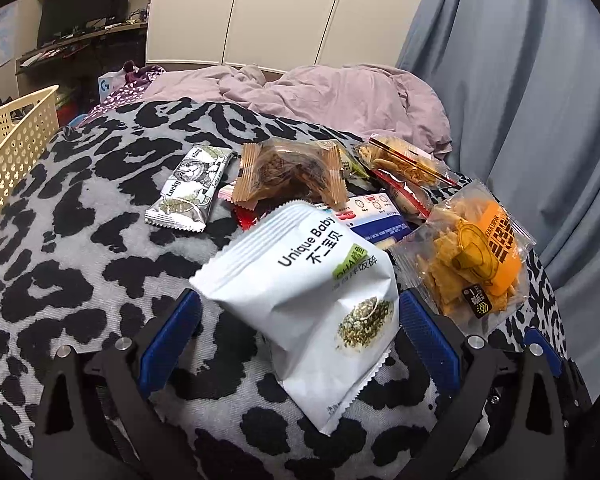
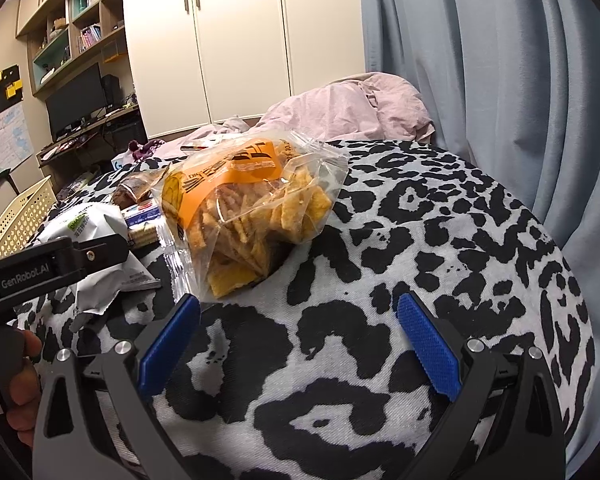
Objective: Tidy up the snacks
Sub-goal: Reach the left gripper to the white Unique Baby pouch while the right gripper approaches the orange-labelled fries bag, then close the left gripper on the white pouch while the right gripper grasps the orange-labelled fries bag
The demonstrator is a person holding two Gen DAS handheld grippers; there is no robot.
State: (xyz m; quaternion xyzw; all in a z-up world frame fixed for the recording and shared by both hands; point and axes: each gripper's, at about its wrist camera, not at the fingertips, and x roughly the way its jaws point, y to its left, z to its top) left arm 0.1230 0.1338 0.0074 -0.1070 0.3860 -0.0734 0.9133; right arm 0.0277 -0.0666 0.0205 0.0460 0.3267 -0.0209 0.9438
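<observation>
A white "Unique Baby" snack bag (image 1: pixel 300 292) lies on the leopard-print blanket (image 1: pixel 80 264), right between the blue pads of my left gripper (image 1: pixel 300 297), whose jaws are wide open around it. The same bag (image 2: pixel 96 232) shows in the right wrist view, partly behind the left gripper's body (image 2: pixel 60 260). A clear bag of orange crisps (image 1: pixel 472 256) lies just right of it. My right gripper (image 2: pixel 298 300) is open and holds nothing, a short way in front of that crisps bag (image 2: pixel 244 208).
Behind lie a silver cat-print packet (image 1: pixel 190 188), a clear brown-snack packet (image 1: pixel 292 176), a blue-white box (image 1: pixel 376 220) and another clear packet (image 1: pixel 408 162). A cream perforated basket (image 1: pixel 16 148) stands at the left. Pink bedding (image 1: pixel 340 92) and a grey curtain (image 1: pixel 520 100) lie beyond.
</observation>
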